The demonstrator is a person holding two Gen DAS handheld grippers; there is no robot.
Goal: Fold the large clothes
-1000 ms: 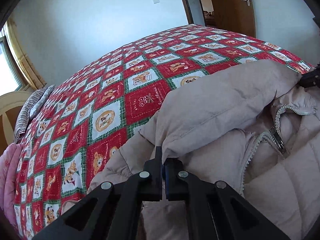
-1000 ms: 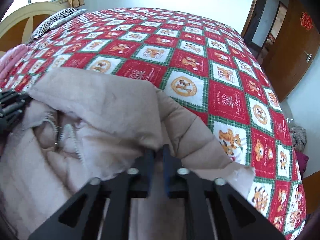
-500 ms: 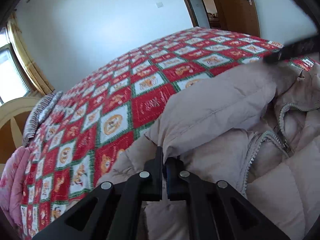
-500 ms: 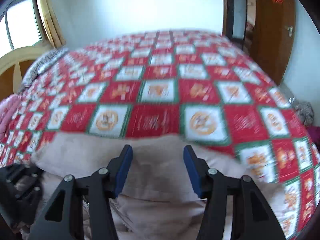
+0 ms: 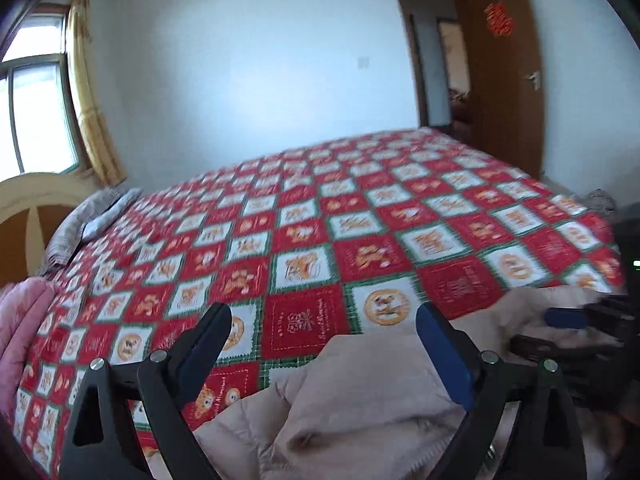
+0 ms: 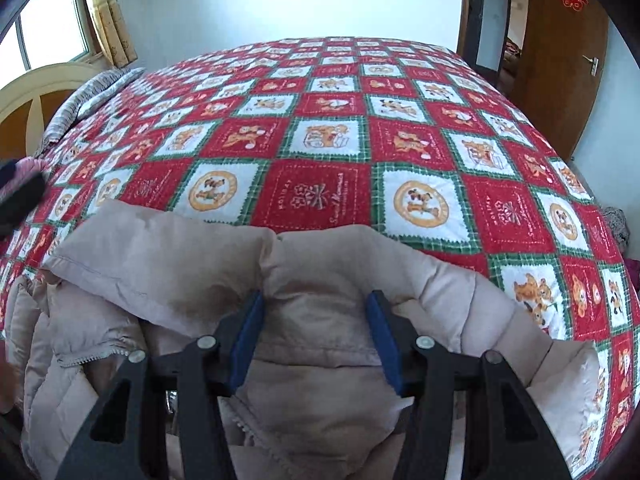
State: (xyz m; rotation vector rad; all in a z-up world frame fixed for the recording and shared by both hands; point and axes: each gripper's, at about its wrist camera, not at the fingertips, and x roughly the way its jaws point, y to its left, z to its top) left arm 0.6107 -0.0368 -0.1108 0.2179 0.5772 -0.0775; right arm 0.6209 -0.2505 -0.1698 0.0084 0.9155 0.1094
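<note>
A beige padded jacket (image 6: 160, 264) lies on the near side of the bed, sleeves folded over its body, zipper (image 6: 92, 354) at the left. My right gripper (image 6: 316, 304) is open and empty, held just above the folded sleeve. In the left wrist view the jacket (image 5: 360, 396) fills the lower middle. My left gripper (image 5: 324, 320) is wide open and empty, raised above the jacket's left edge. The right gripper (image 5: 568, 320) shows blurred at the right edge of that view.
The bed carries a red, white and green patchwork quilt (image 6: 320, 128). A pink garment (image 5: 20, 320) lies at its left edge, a striped pillow (image 6: 96, 92) by the wooden headboard (image 6: 36, 92). A window (image 5: 32, 112) stands left, a brown door (image 6: 560, 60) right.
Both grippers have let go of the jacket and opened, the right one first, then the left. Both have lifted and tilted up. The folded sleeves stay on the jacket.
</note>
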